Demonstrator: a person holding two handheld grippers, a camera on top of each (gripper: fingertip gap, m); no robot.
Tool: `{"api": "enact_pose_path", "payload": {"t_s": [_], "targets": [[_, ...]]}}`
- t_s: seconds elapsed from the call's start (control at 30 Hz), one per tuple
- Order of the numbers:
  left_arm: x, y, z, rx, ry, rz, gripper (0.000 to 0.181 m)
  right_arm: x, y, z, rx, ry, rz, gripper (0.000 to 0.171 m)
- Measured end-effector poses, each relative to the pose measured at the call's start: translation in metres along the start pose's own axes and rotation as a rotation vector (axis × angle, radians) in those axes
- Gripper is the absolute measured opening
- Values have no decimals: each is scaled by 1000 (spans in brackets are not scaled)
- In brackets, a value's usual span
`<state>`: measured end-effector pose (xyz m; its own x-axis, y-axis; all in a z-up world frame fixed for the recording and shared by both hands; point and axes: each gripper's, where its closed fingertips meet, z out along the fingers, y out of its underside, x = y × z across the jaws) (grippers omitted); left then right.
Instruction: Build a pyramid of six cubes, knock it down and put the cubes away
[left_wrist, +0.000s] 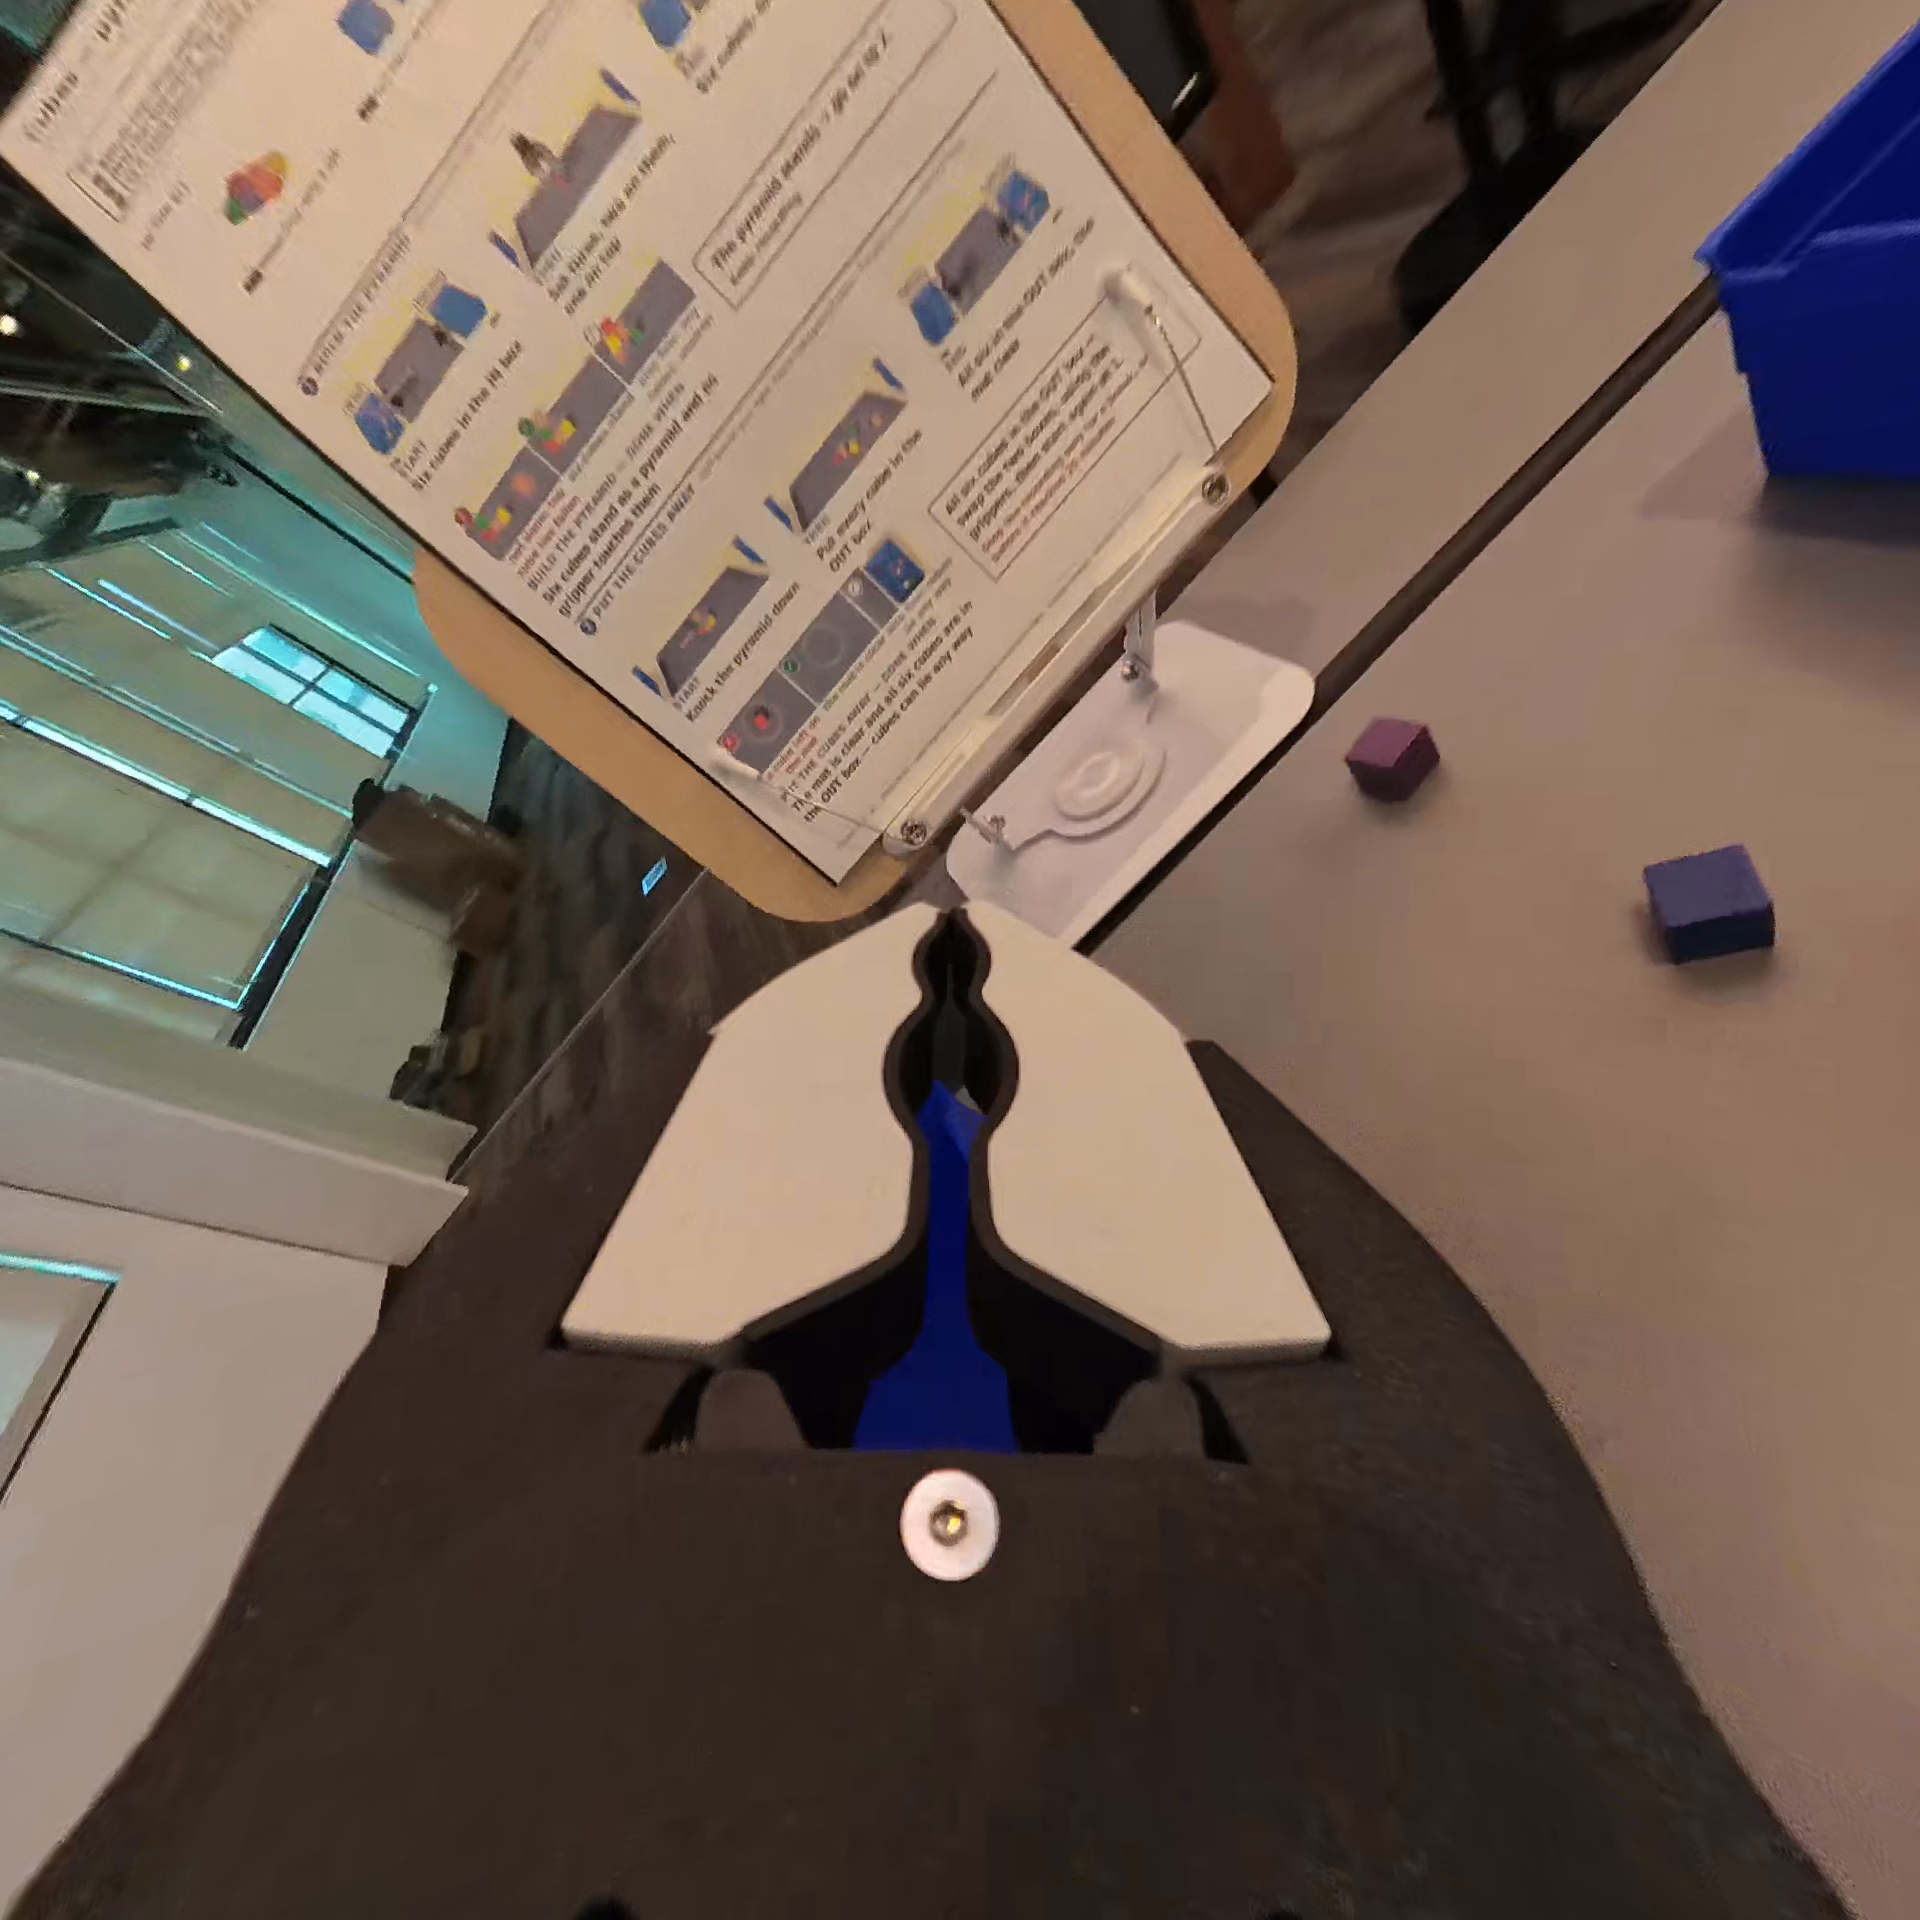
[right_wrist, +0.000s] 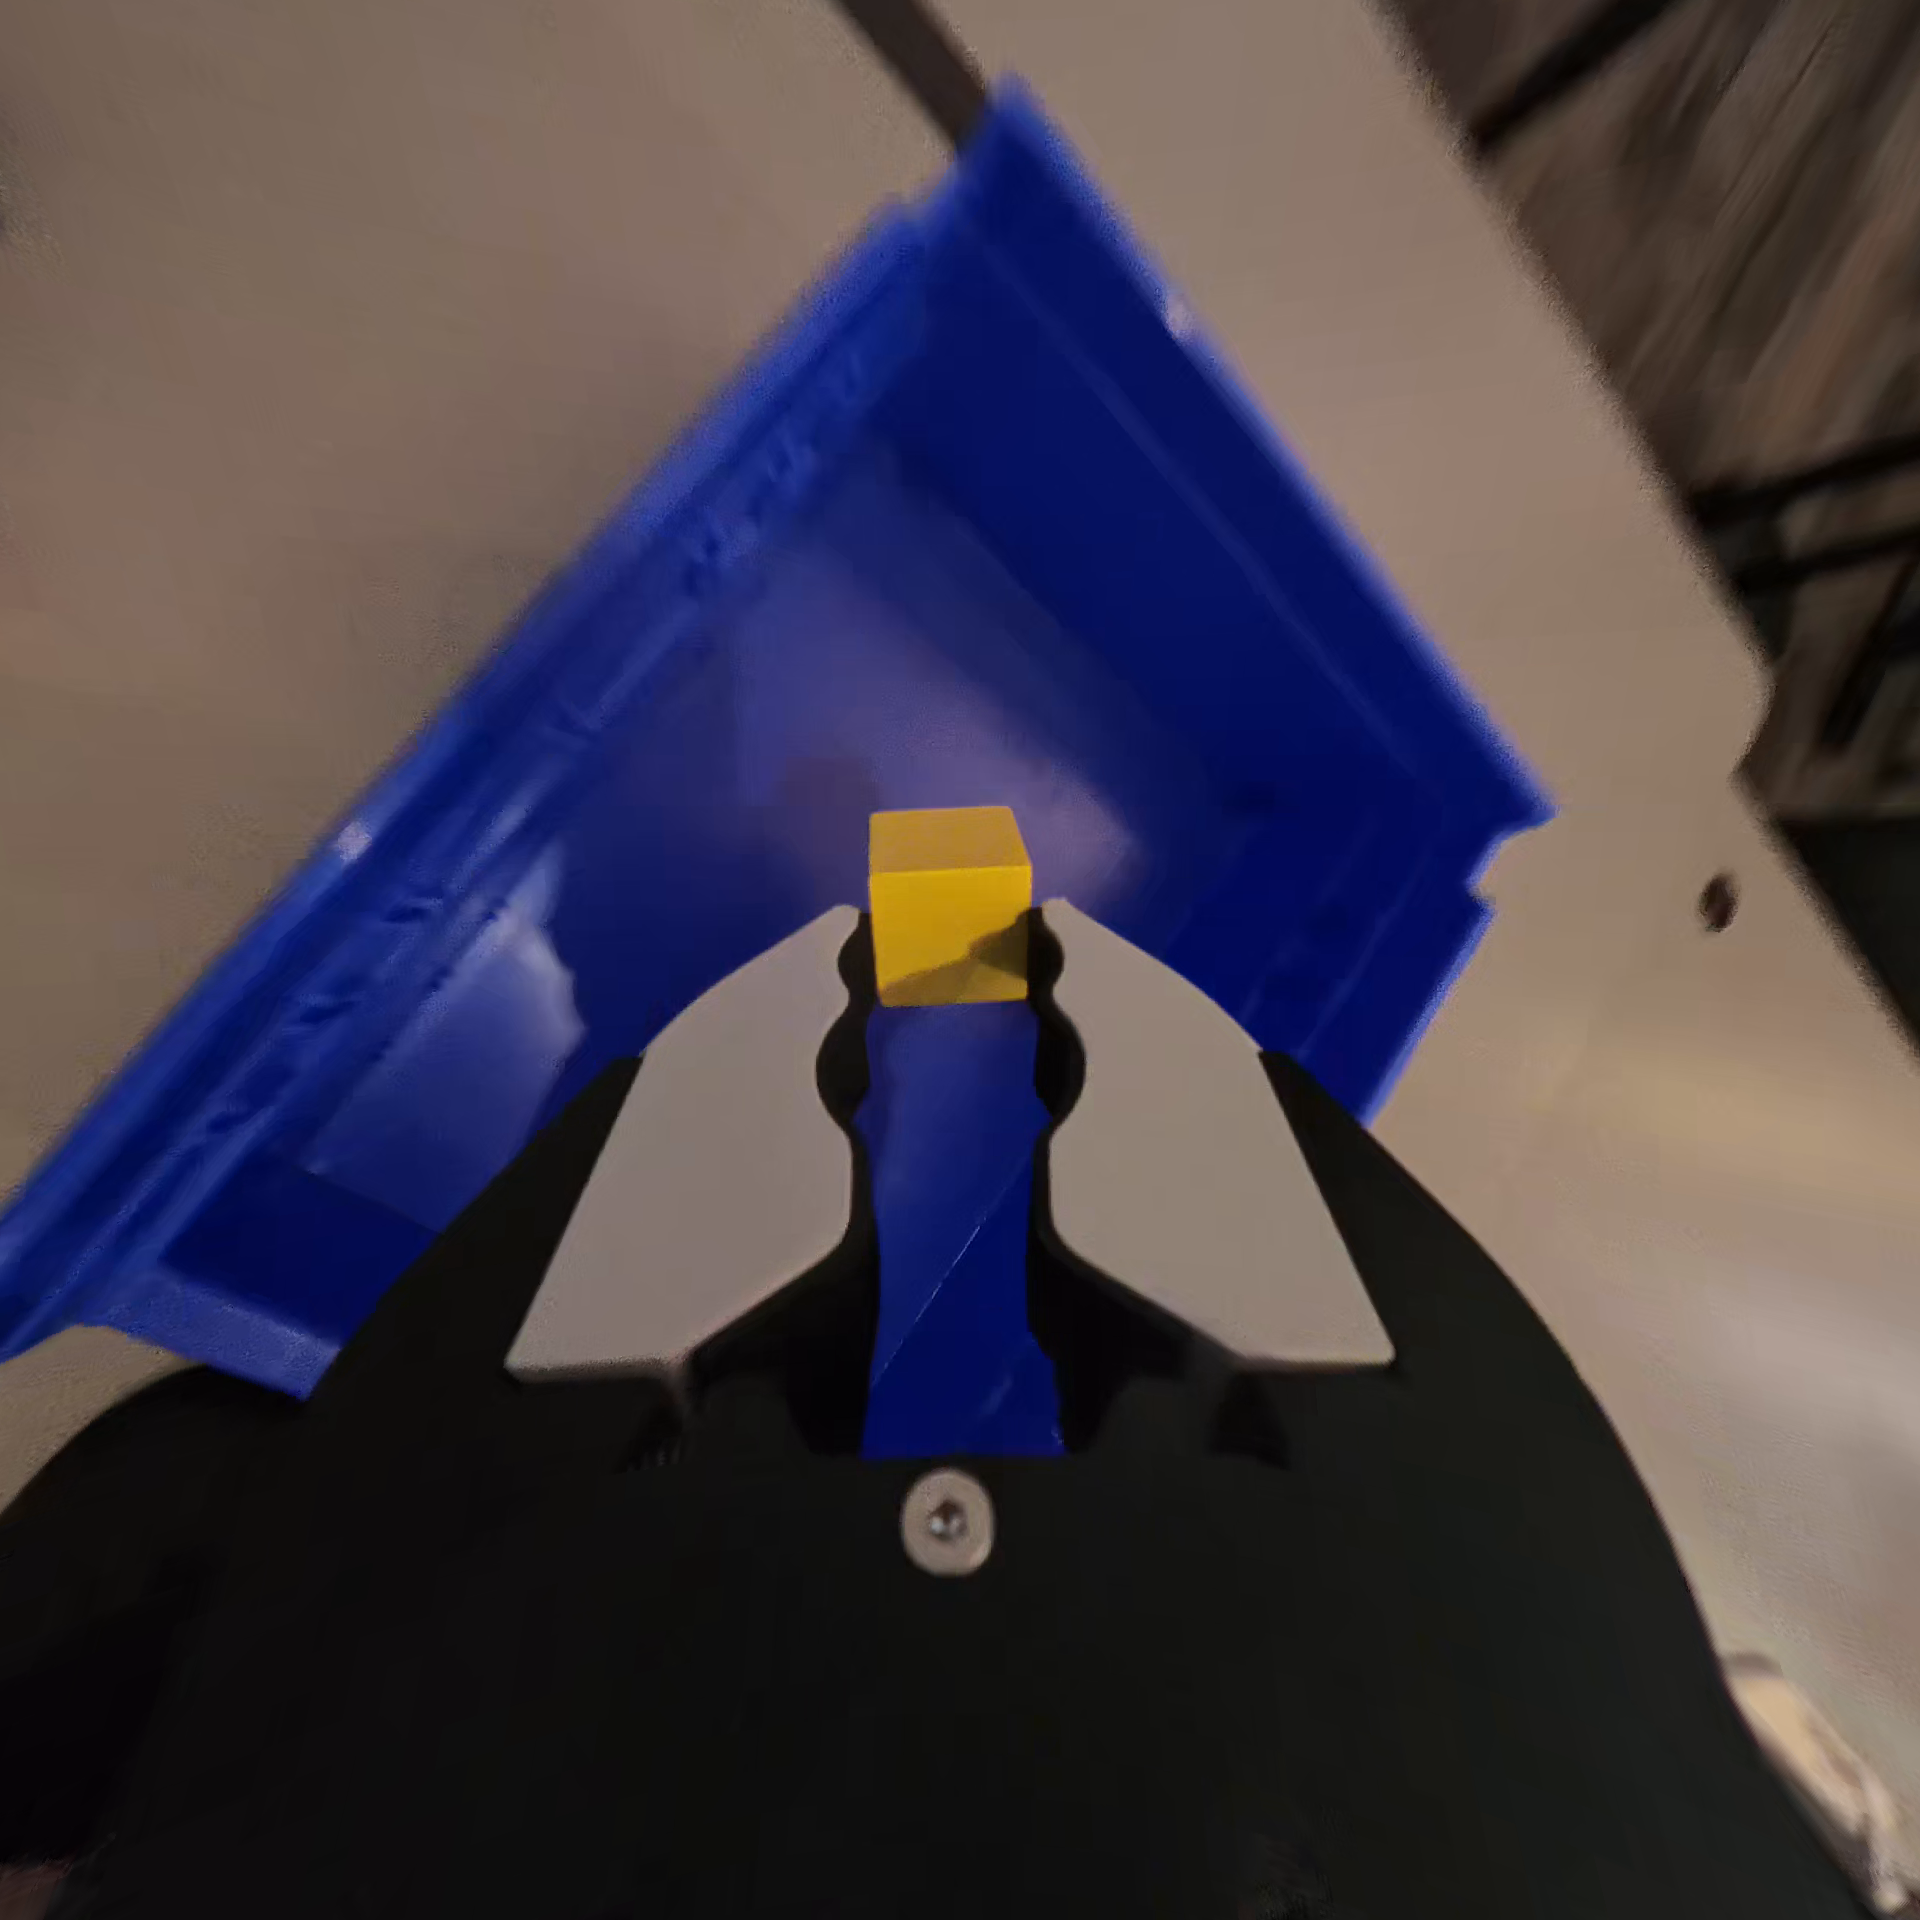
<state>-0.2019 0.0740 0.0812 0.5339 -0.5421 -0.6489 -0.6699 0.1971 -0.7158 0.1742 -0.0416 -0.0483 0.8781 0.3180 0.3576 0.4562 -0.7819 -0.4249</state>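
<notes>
In the right wrist view my right gripper (right_wrist: 951, 914) is shut on a yellow cube (right_wrist: 948, 899) and holds it above the open inside of a blue box (right_wrist: 1195, 540). The box looks blurred and I see no other cube in it. In the left wrist view my left gripper (left_wrist: 951, 914) is shut and empty, tilted, with blue plastic showing below its fingers. A purple cube (left_wrist: 1392, 758) and a dark blue cube (left_wrist: 1709, 902) lie apart on the grey mat (left_wrist: 1507, 1143) to the right of the left gripper. A blue box (left_wrist: 1829, 270) stands at the far right.
An instruction board (left_wrist: 675, 364) on a white stand (left_wrist: 1132, 758) rises just beyond the left gripper's tips. The table edge runs diagonally left of it, with a glass railing (left_wrist: 187, 582) and a floor far below. A dark seam (left_wrist: 1455, 551) crosses the table.
</notes>
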Motion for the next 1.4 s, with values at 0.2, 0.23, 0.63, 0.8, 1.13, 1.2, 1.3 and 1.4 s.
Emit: {"api": "enact_pose_path", "payload": {"t_s": [0.2, 0.23, 0.63, 0.8, 1.13, 1.2, 1.3, 1.4], "targets": [[4, 24, 20, -132, -36, 74, 0, -4, 44, 72, -203, -131, 128, 30], [4, 26, 22, -140, -36, 79, 0, -3, 46, 76, -214, -130, 140, 30], [13, 29, 25, -164, -20, 110, 0, -8, 55, 92, -248, -170, 192, 29], [16, 30, 26, -172, -16, 124, 0, -7, 54, 92, -239, -163, 197, 33], [6, 29, 21, -167, -22, 101, 0, 10, -24, 2, 51, 100, 73, 35], [2, 29, 18, -160, -20, 85, 0, -20, -62, -27, 198, 88, -83, 35], [-2, 29, 14, -153, -15, 60, 0, -104, -90, -44, 310, -66, -467, 35], [-3, 29, 12, -149, -12, 55, 0, -164, -88, -25, 239, -152, -723, 35]]}}
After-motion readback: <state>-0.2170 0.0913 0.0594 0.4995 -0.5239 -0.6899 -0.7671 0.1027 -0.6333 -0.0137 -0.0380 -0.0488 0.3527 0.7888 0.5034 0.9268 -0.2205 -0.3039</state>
